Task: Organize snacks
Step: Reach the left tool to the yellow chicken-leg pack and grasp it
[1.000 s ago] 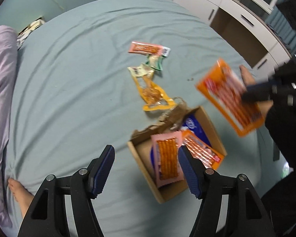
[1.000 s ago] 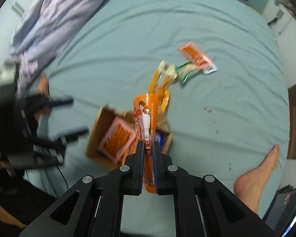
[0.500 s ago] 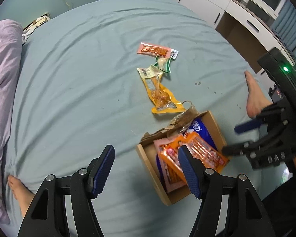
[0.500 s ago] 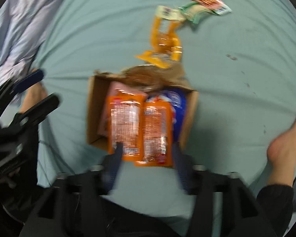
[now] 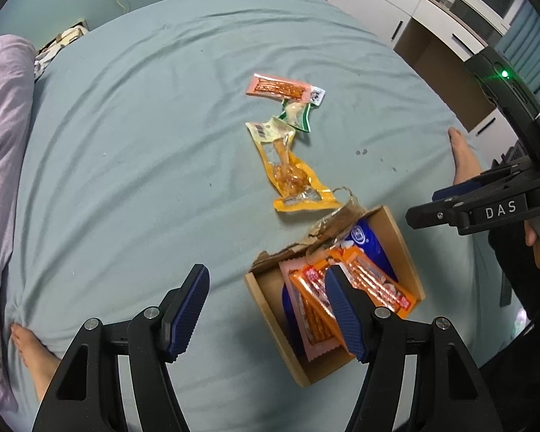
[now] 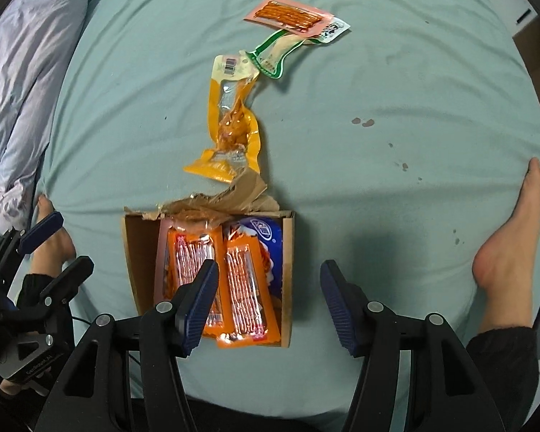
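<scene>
Teal bedsheet (image 6: 342, 90) is covering the bed, white cabinets (image 5: 396, 3) standing beyond it. Cardboard box (image 6: 135, 252) is sitting on the sheet, two orange snack packs (image 6: 241, 266) lying inside. Beyond the box, yellow packet (image 6: 230, 126), green packet (image 6: 277, 50), pink packet (image 6: 288, 14) are lying loose. I'm holding my left gripper (image 5: 266, 311) and right gripper (image 6: 266, 302) spread wide, both empty, above the box.

My left camera looks down across the bed (image 5: 126, 144) from farther back; my right hangs closer above the box (image 6: 135, 252), which both share.
</scene>
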`<control>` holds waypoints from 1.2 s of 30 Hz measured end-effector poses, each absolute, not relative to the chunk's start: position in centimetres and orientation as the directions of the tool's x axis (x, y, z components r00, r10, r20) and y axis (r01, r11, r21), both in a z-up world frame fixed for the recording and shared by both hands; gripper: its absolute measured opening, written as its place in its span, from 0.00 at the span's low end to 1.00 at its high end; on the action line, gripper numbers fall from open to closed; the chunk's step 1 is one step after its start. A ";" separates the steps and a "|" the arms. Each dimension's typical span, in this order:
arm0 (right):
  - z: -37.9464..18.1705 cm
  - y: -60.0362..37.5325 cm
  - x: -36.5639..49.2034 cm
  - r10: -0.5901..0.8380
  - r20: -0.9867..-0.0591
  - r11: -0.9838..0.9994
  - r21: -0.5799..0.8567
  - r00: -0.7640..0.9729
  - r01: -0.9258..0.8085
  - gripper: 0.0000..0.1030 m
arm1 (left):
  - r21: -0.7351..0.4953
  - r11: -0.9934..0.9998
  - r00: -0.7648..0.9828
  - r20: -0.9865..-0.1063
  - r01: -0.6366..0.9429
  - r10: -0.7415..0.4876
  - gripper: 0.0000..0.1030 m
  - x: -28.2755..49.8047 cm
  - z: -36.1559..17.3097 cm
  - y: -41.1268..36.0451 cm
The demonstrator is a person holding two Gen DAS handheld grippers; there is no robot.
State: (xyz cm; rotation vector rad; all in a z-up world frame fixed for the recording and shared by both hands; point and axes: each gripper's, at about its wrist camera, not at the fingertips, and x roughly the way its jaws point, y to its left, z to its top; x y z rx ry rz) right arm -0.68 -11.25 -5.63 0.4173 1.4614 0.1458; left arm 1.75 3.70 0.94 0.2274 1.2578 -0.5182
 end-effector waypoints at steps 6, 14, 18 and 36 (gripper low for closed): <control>-5.6 -11.9 -0.3 0.356 -0.927 0.915 0.372 0.121 0.157 0.56 | -0.140 0.871 0.190 -0.948 0.471 -0.255 0.65 2.2 0.7 4.0; -6.4 -12.4 -0.1 0.365 -0.924 0.905 0.381 0.117 0.187 0.56 | -0.138 0.872 0.197 -0.946 0.470 -0.256 0.67 2.4 0.5 4.0; -6.3 -11.6 -0.3 0.334 -0.933 0.925 0.351 0.132 0.145 0.56 | -0.145 0.875 0.189 -0.948 0.461 -0.257 0.67 2.8 0.2 4.0; -3.8 -6.8 -2.5 0.018 -0.877 0.985 -0.065 0.481 -0.157 0.56 | -0.135 0.897 0.151 -0.965 0.421 -0.216 0.67 5.6 -2.5 3.0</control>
